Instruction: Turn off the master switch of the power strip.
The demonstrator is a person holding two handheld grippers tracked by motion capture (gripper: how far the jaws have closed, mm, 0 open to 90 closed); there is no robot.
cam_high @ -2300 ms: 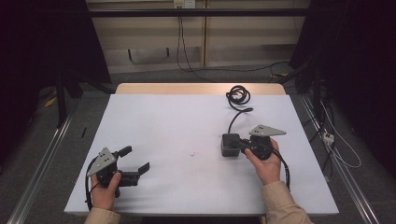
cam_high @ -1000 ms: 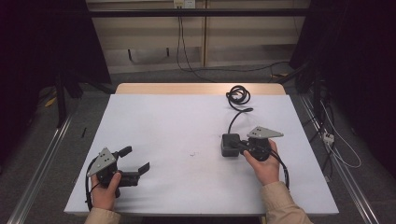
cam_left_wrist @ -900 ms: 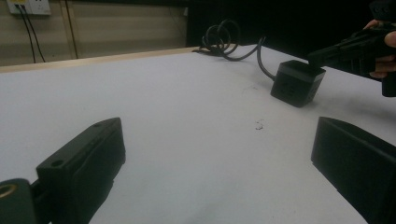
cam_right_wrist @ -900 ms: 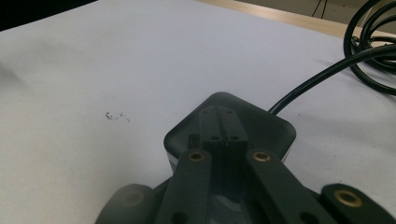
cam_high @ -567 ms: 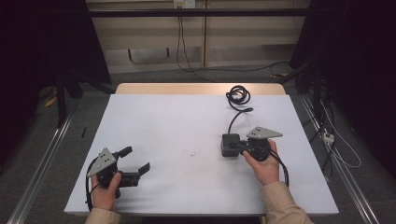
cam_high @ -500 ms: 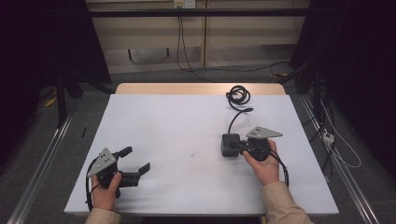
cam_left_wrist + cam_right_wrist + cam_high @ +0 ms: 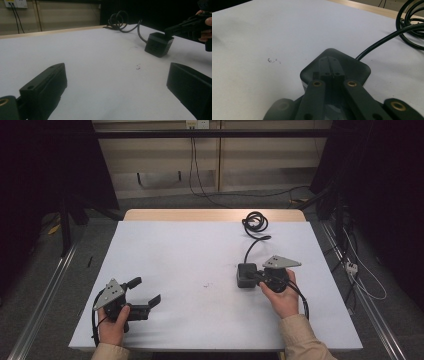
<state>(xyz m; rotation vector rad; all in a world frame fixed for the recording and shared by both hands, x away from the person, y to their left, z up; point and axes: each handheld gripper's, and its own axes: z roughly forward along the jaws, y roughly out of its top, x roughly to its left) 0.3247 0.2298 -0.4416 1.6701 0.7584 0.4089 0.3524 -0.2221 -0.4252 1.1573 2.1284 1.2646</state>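
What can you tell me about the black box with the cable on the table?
The black box is a small dark block with rounded corners and a smooth, plastic-looking top. It lies flat on the white table, right of centre. A black cable leaves its far side and ends in a coil. The shut jaws of the right gripper rest on top.

Left gripper [image 7: 147, 292] agape, right gripper [image 7: 250, 276] closed
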